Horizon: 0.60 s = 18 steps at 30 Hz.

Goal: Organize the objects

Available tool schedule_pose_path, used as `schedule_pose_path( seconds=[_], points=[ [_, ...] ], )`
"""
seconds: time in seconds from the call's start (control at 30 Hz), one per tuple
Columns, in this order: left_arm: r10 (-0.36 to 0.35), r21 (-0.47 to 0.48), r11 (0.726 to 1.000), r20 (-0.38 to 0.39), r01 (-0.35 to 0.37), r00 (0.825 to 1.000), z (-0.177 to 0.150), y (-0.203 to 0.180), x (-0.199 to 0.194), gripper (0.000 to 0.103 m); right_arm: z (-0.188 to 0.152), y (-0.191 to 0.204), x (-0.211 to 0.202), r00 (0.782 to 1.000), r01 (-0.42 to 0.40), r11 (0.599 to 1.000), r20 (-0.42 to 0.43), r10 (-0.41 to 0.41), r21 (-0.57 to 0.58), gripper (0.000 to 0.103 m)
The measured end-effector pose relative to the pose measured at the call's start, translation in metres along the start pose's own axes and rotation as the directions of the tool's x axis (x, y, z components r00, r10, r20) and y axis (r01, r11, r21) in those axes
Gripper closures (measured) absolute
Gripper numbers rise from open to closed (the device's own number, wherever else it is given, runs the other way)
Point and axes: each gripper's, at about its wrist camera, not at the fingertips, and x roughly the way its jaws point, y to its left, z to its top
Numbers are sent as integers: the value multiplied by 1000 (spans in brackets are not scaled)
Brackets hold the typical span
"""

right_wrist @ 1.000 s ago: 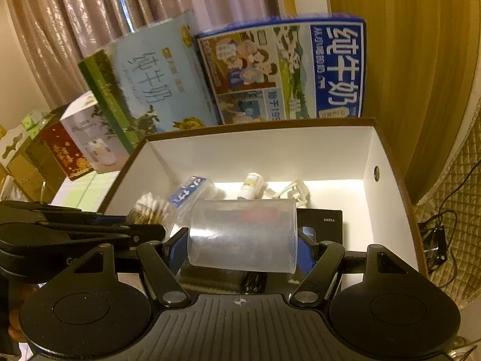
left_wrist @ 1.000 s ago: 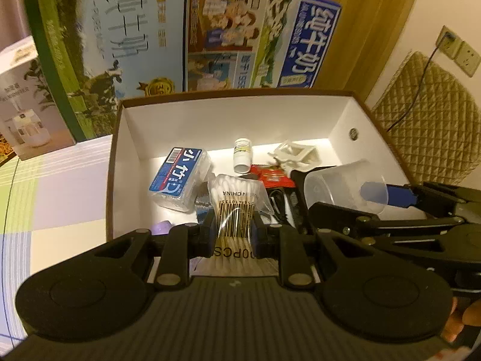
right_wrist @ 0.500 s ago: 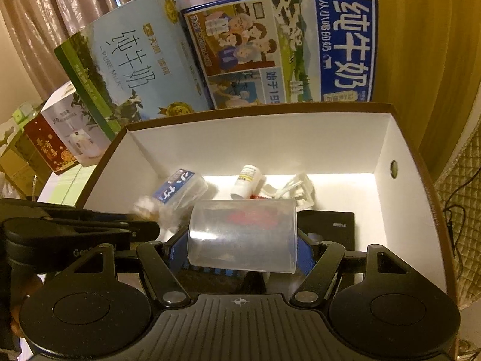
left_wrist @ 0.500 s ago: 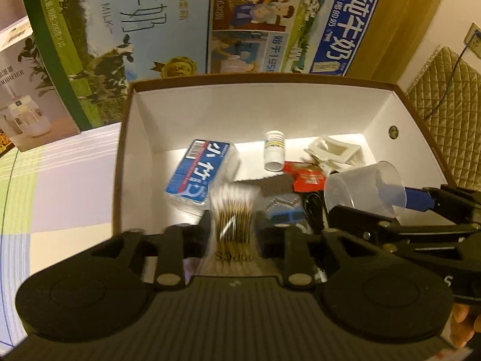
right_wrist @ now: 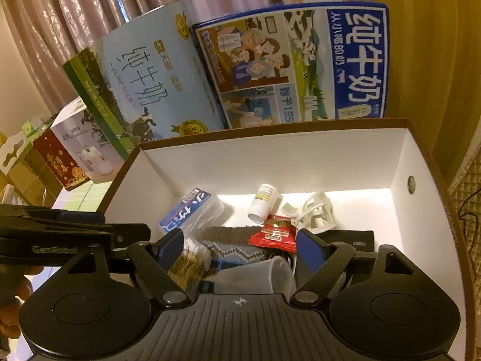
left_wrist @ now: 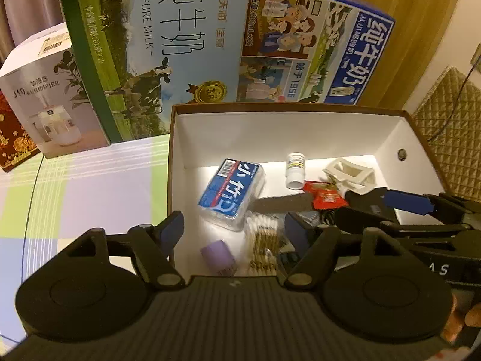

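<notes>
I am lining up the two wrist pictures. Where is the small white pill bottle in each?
Left wrist: the small white pill bottle lies right of centre, near the box's back wall.
Right wrist: centre.
Shared landmark: the red foil sachet just beside it.

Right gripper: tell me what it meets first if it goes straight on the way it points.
The right gripper is open above the box. Straight ahead lies the clear plastic cup on its side, probably first, with the patterned knit cloth just beyond. Depth is unclear.

Cup (right_wrist: 255, 276) and swabs (right_wrist: 189, 263) inside box (right_wrist: 270, 159)
</notes>
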Motion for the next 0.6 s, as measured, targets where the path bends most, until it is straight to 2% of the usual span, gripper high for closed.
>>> schedule_pose_path(
  seconds=[0.07, 0.17, 0.27, 0.43, 0.6],
  points=[
    [-7, 5, 1000, 5, 7, 1000, -3, -1, -8, 26, -3, 1, -10, 1000, 5, 1000, 6, -5, -6, 16],
    [-3, 15, 1000, 21, 3, 1000, -11, -7, -23, 13, -10, -1, -29, 1000, 17, 1000, 18, -17, -4, 7],
    [-8, 24, 1000, 40, 7, 999, -21, -11, -39, 12, -20, -3, -49, 999, 34, 999, 27, -34, 2, 2],
    [-10, 22, 1000, 54, 9, 998, -42, -18, -67, 10, -35, -4, -83, 999, 40, 999, 36, -41, 28, 2],
    [23, 20, 999, 81, -25, 996, -64, -25, -98, 7, -51, 0, -118, 998, 44, 998, 53, -46, 36, 2]
  ],
)
